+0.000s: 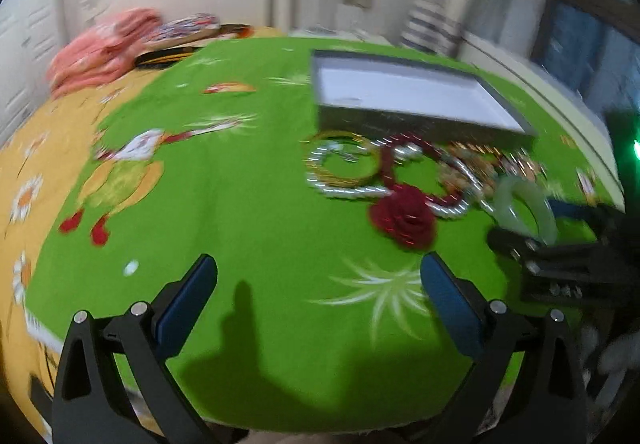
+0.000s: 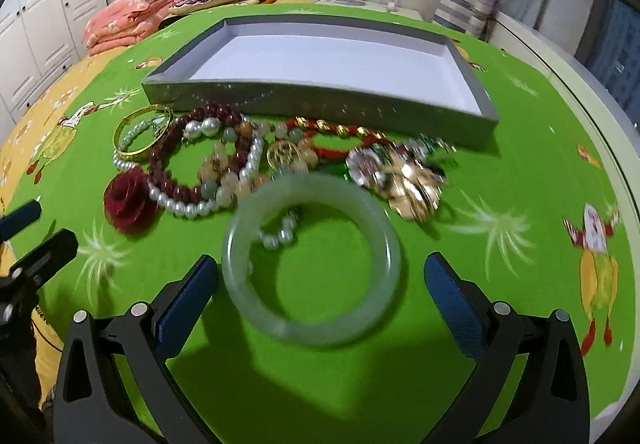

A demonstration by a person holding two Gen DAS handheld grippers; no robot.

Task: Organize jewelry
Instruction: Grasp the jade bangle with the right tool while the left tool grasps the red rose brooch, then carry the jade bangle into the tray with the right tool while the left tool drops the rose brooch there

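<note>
In the left wrist view, we see the left gripper (image 1: 318,300) spread wide and empty above bare green printed bedspread (image 1: 256,203). The tangled pile of bead and pearl jewelry (image 1: 400,171) lies ahead and to the right, against the near wall of the shallow grey cardboard tray with white floor (image 1: 400,123); the view is blurred. In the right wrist view, the right gripper (image 2: 320,300) is also spread wide, and the pale green jade bangle (image 2: 311,260) lies flat directly between its blue pads (image 2: 186,304), close to the left pad, contact uncertain. We judge the right gripper far nearer. The pile, with a dark red fabric rose (image 2: 130,201), sits between bangle and tray, so any carry must pass over it.
</note>
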